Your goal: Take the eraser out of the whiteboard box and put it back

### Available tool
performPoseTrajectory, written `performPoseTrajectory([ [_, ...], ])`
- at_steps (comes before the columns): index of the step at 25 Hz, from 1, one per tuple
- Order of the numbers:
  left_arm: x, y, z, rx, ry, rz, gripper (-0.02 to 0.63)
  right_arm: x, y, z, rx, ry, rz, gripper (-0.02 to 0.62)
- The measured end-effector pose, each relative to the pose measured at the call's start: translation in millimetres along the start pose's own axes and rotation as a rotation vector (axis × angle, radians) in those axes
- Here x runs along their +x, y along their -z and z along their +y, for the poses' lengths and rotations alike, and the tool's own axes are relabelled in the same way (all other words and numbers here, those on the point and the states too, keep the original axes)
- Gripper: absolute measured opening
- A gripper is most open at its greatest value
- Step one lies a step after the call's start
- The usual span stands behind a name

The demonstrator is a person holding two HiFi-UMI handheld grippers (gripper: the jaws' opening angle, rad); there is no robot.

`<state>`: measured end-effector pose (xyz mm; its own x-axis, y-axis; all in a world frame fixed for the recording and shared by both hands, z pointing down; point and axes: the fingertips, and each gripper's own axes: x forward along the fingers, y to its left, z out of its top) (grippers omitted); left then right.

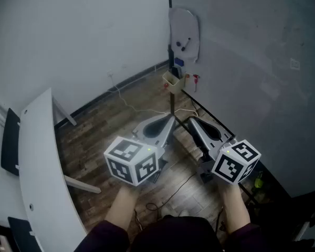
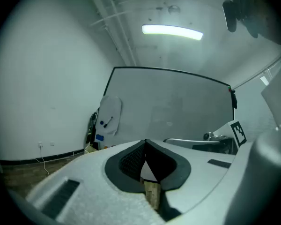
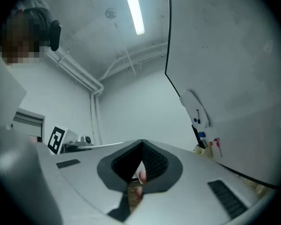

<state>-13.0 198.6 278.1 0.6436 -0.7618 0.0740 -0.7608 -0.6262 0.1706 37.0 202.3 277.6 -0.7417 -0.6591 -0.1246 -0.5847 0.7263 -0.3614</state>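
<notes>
A small cream whiteboard box hangs at the lower left corner of the grey whiteboard; its inside is hidden. It also shows as a small tan box in the left gripper view and as the box in the right gripper view. Just above it a small blue item sits on the board; I cannot tell if it is the eraser. My left gripper and right gripper are side by side, well short of the box. The left gripper and right gripper are both shut and hold nothing.
A white oval panel with dark markers on it is mounted on the board above the box. A curved white table and a black chair stand at the left. Cables run across the wooden floor.
</notes>
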Motion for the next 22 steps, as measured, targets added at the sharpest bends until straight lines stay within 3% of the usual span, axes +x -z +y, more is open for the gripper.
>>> performPoseTrajectory([
  [22,-8,16,4,-0.034,0.013,0.018,0.006,-5,10,1,0.053,-0.004,-0.005,0.003],
])
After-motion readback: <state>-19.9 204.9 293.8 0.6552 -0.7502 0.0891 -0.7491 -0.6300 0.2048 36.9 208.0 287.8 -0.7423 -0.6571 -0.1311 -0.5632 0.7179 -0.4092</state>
